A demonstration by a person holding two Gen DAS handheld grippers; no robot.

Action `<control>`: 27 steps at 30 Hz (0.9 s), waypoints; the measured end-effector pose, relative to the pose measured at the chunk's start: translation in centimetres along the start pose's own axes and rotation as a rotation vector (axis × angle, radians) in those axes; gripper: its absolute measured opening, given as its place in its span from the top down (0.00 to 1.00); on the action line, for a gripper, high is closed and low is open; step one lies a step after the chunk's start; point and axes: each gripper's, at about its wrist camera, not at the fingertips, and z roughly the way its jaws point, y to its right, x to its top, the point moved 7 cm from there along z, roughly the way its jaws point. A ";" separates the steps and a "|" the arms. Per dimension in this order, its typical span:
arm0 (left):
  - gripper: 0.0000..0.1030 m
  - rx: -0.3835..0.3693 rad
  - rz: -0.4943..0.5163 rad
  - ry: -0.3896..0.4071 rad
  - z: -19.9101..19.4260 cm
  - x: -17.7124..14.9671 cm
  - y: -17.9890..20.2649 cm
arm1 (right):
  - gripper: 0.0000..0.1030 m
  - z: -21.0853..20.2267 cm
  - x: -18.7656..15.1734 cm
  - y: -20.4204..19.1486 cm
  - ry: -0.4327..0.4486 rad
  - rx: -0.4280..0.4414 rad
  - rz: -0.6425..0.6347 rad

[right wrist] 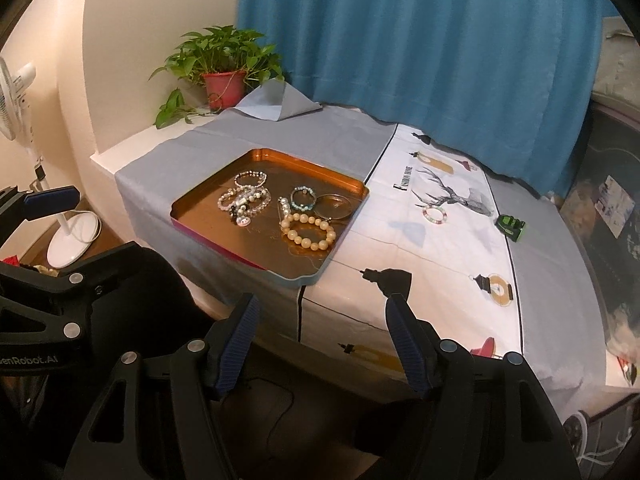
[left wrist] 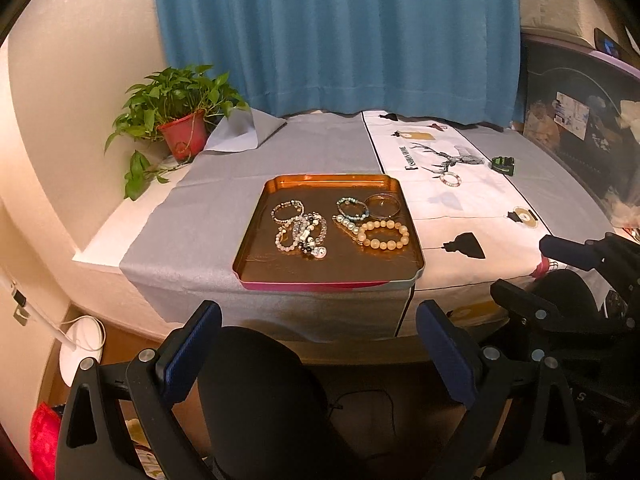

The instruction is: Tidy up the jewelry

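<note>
On the table, the tray [left wrist: 280,188] holds most bracelets [left wrist: 383,233]; one pastel bracelet [left wrist: 451,179] lies outside; both grippers' jaws spread, empty.

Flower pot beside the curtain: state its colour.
The flower pot is red; the right wrist view shows it best.

warm dim indoor light, sharp centre, fisheye-bent dark edges.
</note>
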 end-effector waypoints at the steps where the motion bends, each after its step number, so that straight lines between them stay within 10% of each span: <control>1: 0.06 0.001 0.000 0.000 0.0 0.0 0.0 | 0.35 0.0 0.0 0.0 -0.001 0.002 -0.001; 27: 0.06 -0.025 0.057 -0.058 3.0 0.9 2.1 | 0.35 2.6 -1.4 3.7 -0.064 -0.029 0.064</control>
